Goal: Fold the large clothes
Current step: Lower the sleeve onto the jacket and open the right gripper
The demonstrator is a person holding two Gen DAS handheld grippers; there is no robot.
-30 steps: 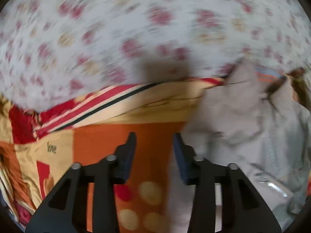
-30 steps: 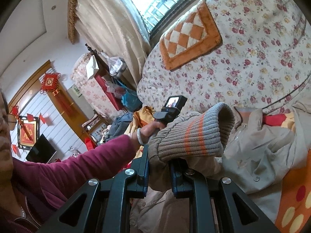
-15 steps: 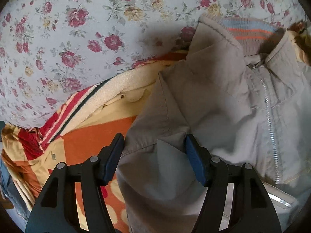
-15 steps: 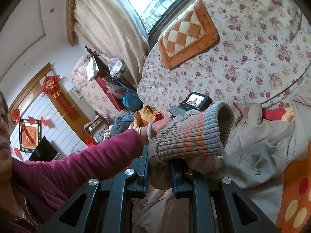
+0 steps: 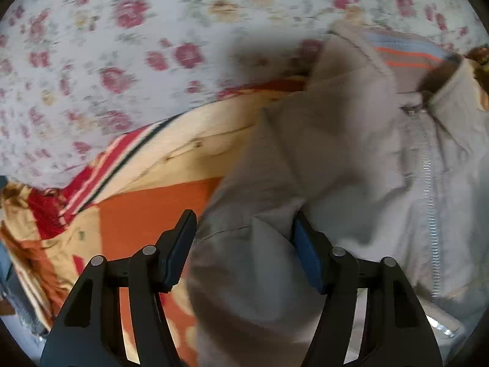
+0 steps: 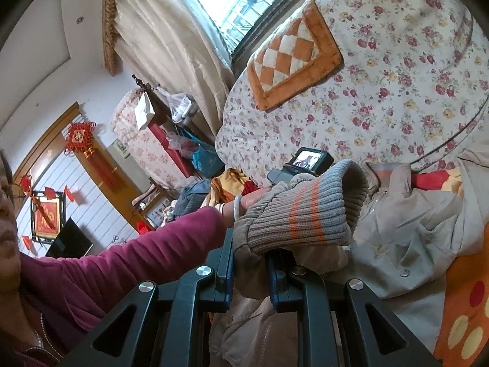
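The beige jacket [image 5: 351,168] lies spread on an orange patterned blanket [image 5: 146,208], occupying the 3 o'clock half of the left wrist view, zipper [image 5: 428,183] running from 1 to 4 o'clock. The left gripper [image 5: 244,238] has its fingers spread wide, straddling a raised fold of the jacket near the shoulder; the right-hand blue pad [image 5: 305,257] touches the fabric, the left-hand pad stands just beside the fabric edge, above the blanket. The view is motion-blurred. A floral bedspread [image 5: 122,61] fills the field from 9 to 1 o'clock.

In the right wrist view, the right gripper [image 6: 249,263] is clamped on the jacket sleeve just below its ribbed grey cuff [image 6: 305,211] with orange stripes. The cuff stands at centre and blocks sight of the person's left hand; only the wrist, a bracelet [image 6: 237,209] and the magenta sleeve [image 6: 137,260] show at 9 o'clock. An orange checkered cushion [image 6: 290,55] rests on the bedspread at 12 o'clock. Curtains [image 6: 171,30] hang at 11 o'clock.
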